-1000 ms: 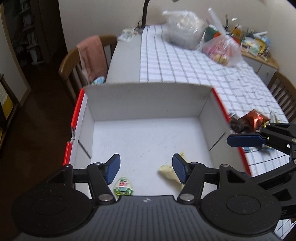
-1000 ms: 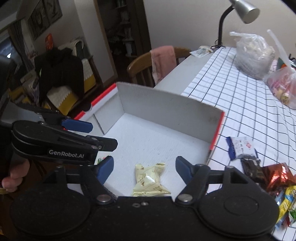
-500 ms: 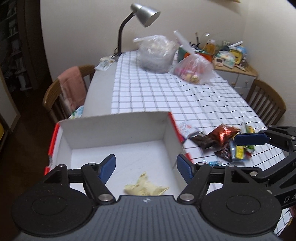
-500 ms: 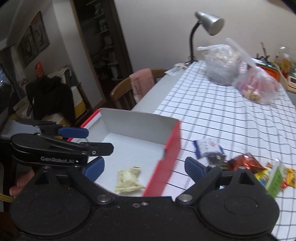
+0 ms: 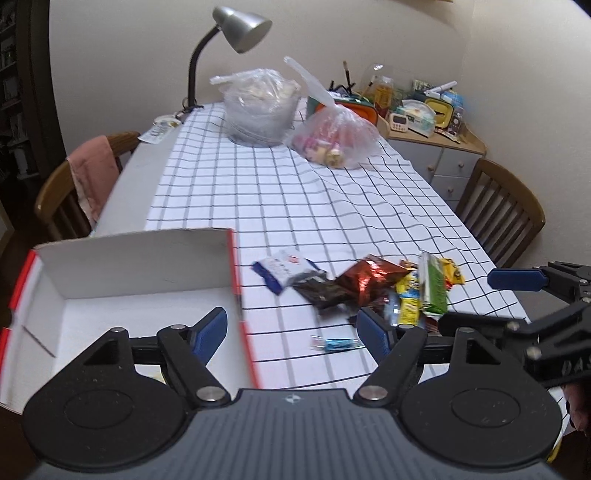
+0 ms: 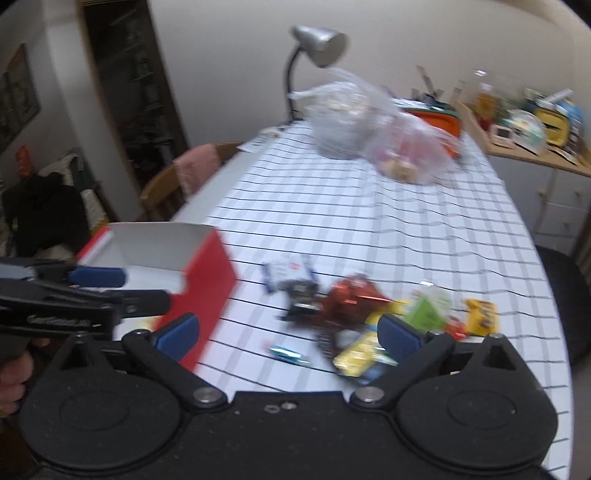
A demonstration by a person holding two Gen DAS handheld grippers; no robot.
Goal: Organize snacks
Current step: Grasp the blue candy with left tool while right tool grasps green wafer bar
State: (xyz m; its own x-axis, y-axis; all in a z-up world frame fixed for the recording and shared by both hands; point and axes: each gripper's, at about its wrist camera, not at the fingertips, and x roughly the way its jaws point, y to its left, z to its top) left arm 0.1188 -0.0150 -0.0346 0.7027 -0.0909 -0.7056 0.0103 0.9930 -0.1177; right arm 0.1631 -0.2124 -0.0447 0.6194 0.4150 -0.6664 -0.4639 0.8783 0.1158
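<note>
Left wrist view: our left tongs (image 5: 293,328) and right tongs (image 6: 290,334) both gape wide, holding nothing. The snacks (image 5: 373,286) lie heaped on the bench (image 5: 295,192) beside the box (image 5: 129,258). We should pinch one wrapper at its edge.

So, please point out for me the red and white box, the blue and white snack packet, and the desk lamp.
red and white box (image 5: 136,258): left wrist view, on its white inner back wall.
blue and white snack packet (image 5: 282,268): left wrist view, on the packet's middle.
desk lamp (image 5: 242,27): left wrist view, on the silver shade.
</note>
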